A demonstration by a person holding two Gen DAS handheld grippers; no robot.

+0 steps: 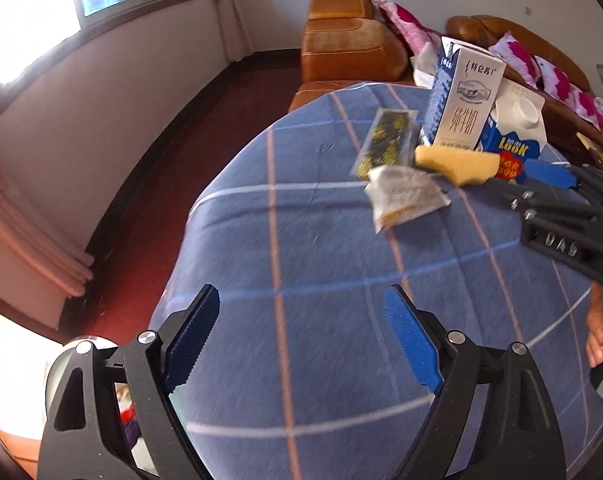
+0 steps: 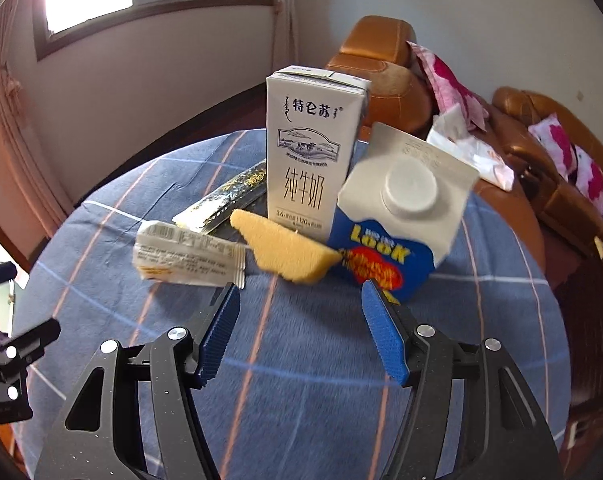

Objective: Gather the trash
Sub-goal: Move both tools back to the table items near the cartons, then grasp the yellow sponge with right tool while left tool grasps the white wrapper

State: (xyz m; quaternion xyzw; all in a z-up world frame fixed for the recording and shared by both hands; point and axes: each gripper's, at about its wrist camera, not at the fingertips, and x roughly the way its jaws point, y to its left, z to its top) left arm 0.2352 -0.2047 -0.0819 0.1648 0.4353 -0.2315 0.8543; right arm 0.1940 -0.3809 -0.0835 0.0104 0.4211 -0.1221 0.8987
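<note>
Both tongs, left tongs [image 1: 301, 340] and right tongs [image 2: 297, 328], gape apart with nothing in them. Further out on the desk [image 2: 301, 400] sit the wrapper [image 2: 189, 256], sponge [image 2: 285, 248], sachet [image 2: 221, 200], milk box [image 2: 309, 152] and blue carton [image 2: 393, 232], so I'd say all trash is still to collect

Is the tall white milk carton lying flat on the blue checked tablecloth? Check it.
No: the tall white milk carton stands upright on the blue checked tablecloth, behind the yellow sponge wedge.

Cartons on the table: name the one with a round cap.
The blue carton marked LOOK, with a white cap on its sloped top; the taller white milk carton has a flat top.
</note>
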